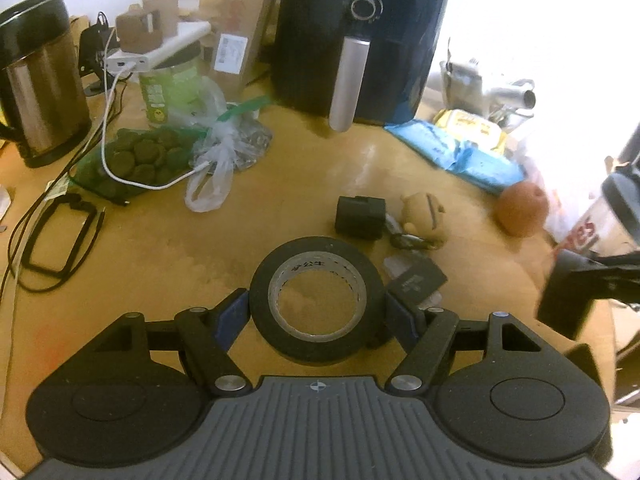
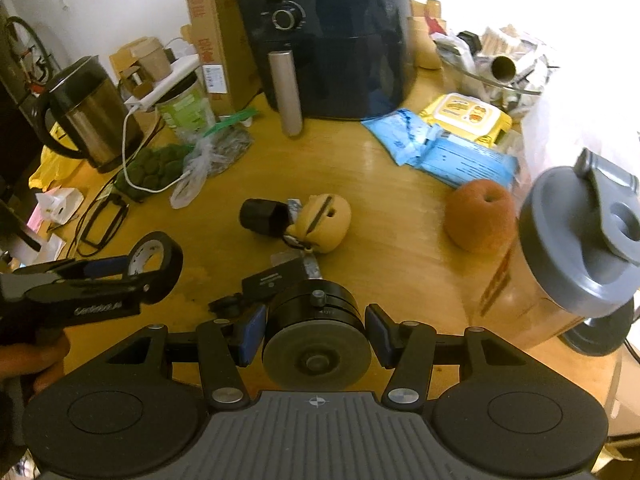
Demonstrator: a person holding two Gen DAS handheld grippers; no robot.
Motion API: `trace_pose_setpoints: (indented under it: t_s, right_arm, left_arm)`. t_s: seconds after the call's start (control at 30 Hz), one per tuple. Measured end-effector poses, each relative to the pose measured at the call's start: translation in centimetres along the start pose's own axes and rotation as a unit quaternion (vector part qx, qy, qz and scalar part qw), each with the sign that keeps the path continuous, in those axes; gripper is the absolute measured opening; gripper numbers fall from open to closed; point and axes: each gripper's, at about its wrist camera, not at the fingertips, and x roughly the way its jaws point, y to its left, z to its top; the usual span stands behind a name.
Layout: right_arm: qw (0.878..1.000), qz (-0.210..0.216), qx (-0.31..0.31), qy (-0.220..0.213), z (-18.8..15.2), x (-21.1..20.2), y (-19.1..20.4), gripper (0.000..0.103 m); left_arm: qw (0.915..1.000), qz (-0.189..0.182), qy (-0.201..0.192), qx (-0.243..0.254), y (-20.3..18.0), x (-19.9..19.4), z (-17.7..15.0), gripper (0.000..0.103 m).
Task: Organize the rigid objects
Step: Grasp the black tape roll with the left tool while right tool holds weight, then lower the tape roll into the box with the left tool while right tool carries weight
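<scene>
Gripping a black tape roll by its outer rim, the left gripper holds it clear of the table. Right gripper stands around a black cylindrical device; contact unclear. Open tabletop lies far and left; small clutter sits just far-right.

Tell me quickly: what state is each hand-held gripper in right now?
Left hand-held gripper: closed on the roll of black tape, lifted off the table.
Right hand-held gripper: jaws around a black round device; contact cannot be told.
</scene>
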Motion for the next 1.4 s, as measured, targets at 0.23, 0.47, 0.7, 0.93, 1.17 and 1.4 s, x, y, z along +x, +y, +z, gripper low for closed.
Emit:
trace_pose_setpoints:
  t_s: [0.23,0.47,0.7,0.93,1.17,1.4]
  right_arm:
    - [1.000,0.013,-0.010,-0.008,0.0,-0.8,0.9,0.057]
    - [1.000,0.021,0.002,-0.022,-0.2,-2.3,0.6,0.057]
    - [0.999,0.023,0.009,-0.022,-1.4,-3.7,0.1,0.057]
    - [1.000,0.021,0.015,-0.016,-3.3,-4.5,0.1,0.057]
    - [0.999,0.026,0.020,-0.004,-4.8,-4.5,-0.3,0.057]
    - [0.999,0.034,0.011,-0.005,-5.7,-5.4,-1.0,0.057]
  left_arm:
    - [0.9997,-0.014,-0.016,-0.010,-0.4,-3.1,-1.1,0.072]
    - [0.9990,-0.037,-0.025,-0.001,-1.6,-5.7,-1.8,0.072]
    - [0.9974,-0.062,-0.032,0.017,-3.4,-7.5,-2.6,0.072]
    - [0.9959,-0.083,-0.026,0.027,-4.7,-8.3,-4.3,0.072]
    - [0.9967,-0.076,-0.017,0.021,-5.3,-9.0,-5.8,0.072]
    - [0.9977,-0.066,-0.013,-0.001,-5.7,-9.7,-7.0,0.072]
